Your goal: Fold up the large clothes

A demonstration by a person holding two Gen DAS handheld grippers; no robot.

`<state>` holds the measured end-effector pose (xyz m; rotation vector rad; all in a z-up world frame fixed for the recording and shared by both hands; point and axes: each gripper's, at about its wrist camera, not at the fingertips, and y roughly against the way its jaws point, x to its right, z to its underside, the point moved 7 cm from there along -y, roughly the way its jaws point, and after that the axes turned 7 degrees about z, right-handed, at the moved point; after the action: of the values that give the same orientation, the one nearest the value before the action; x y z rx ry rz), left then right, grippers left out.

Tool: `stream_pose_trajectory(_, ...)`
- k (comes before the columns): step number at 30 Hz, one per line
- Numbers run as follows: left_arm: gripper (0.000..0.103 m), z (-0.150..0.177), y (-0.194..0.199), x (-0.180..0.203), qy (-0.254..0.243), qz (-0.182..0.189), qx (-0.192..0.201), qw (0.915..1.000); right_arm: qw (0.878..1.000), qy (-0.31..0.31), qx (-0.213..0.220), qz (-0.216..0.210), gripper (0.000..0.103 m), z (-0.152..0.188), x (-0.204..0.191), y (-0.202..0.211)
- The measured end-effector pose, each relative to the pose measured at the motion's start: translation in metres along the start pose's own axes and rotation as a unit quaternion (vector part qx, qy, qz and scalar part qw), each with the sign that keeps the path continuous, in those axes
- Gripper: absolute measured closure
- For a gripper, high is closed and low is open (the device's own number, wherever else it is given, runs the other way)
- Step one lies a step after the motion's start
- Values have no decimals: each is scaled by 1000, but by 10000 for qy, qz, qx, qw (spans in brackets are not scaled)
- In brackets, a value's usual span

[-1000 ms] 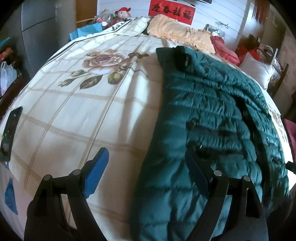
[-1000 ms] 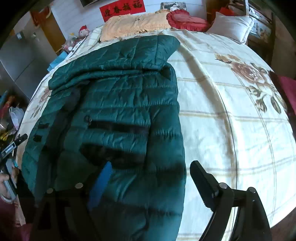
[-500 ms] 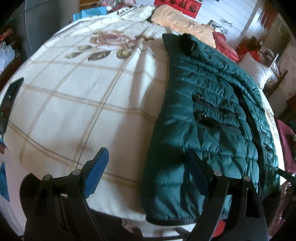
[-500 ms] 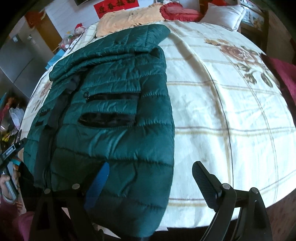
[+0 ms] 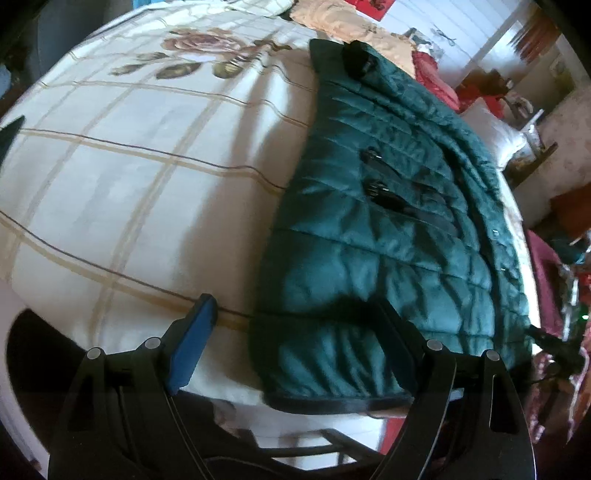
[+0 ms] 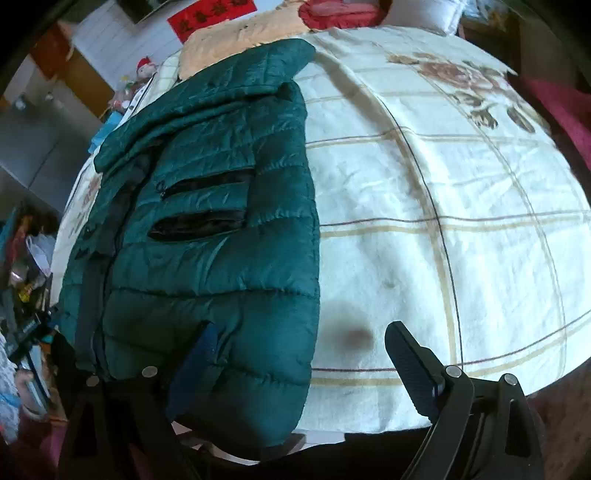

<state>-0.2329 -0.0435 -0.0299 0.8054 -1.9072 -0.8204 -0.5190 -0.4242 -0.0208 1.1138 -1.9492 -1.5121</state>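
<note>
A dark green quilted puffer jacket (image 5: pixel 373 221) lies flat on the bed, its black-edged hem hanging over the near edge, two open zip pockets on its front. It also shows in the right wrist view (image 6: pixel 221 229). My left gripper (image 5: pixel 295 332) is open and empty, above the jacket's left hem corner. My right gripper (image 6: pixel 303 350) is open and empty, above the jacket's right hem corner, its blue pad over the fabric.
The bed has a cream sheet (image 5: pixel 129 177) with tan grid lines and rose prints (image 6: pixel 454 74). An orange blanket (image 6: pixel 240 37), red cushion (image 6: pixel 340 11) and white pillow (image 5: pixel 495 136) lie at the head. Clutter stands beside the bed (image 6: pixel 26 258).
Both grippers have drawn back and down toward the near bed edge; the jacket's hem and the bed edge have come into view. The jacket has not moved. Both grippers stay open.
</note>
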Motion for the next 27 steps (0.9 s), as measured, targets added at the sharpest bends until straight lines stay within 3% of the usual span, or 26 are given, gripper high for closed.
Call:
stream_pose_trajectory(4, 18, 1, -5, 8, -229, -67, -44, 9997, 9998, -27, -112, -146, 12, 4, -2, -4)
stream_pose_trajectory(13, 18, 2, -11, 19, -367, 25, -143, 9992, 9946, 246, -239, -980, 12, 13, -35, -7)
stream_pose_trajectory(27, 18, 4, -13, 22, -569, -165, -120, 9982, 9940, 500, -262, -940, 12, 11, -45, -10)
